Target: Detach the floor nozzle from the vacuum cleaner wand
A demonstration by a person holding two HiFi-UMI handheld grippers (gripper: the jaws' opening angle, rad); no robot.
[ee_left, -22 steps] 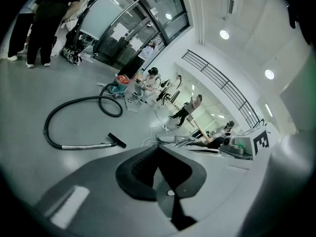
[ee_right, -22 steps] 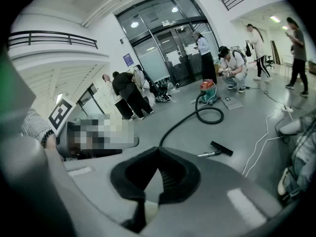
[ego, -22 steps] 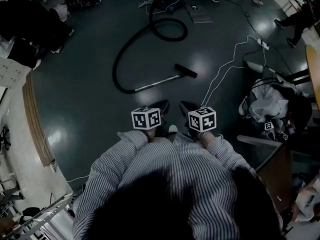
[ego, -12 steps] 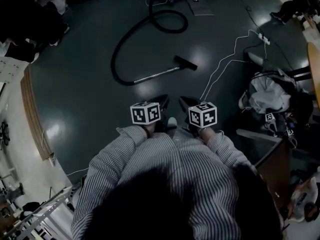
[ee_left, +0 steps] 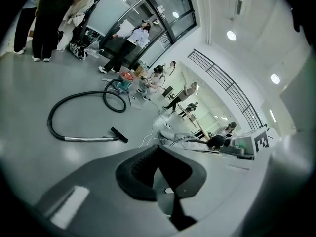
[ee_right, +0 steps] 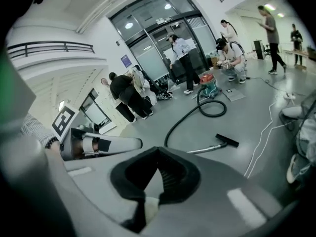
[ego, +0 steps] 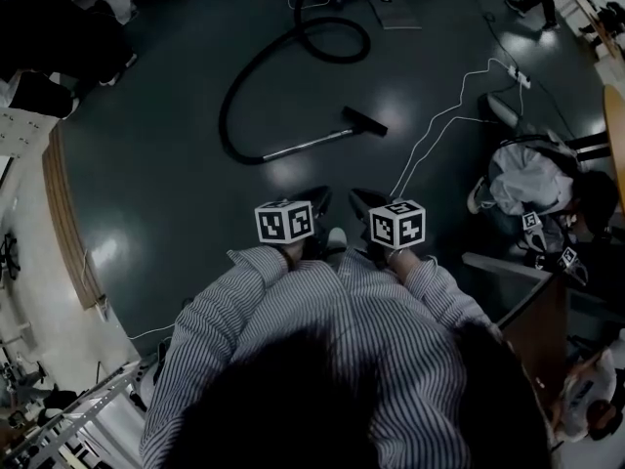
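Note:
The vacuum's black floor nozzle [ego: 364, 121] lies on the dark floor at the end of the metal wand [ego: 303, 145], which joins a looping black hose [ego: 230, 94]. My left gripper [ego: 317, 200] and right gripper [ego: 363, 202] are held side by side near my body, well short of the nozzle. Both are shut with nothing between the jaws. In the left gripper view the left gripper [ee_left: 158, 148] points toward the nozzle [ee_left: 119, 135] and wand [ee_left: 91, 138]. The right gripper view has the right gripper [ee_right: 158, 150] below the nozzle [ee_right: 227, 141] and hose [ee_right: 187, 116].
A white cable [ego: 430, 135] runs to a power strip [ego: 515, 79] at the right. A grey bag [ego: 527, 189] and furniture crowd the right side. The vacuum body [ee_right: 210, 85] stands beyond the hose, with several people [ee_right: 180, 58] around it. A curved wooden edge [ego: 63, 223] lies at the left.
The head view has tipped slightly, so the vacuum sits a little higher in the picture. Both grippers stay shut and side by side in front of me.

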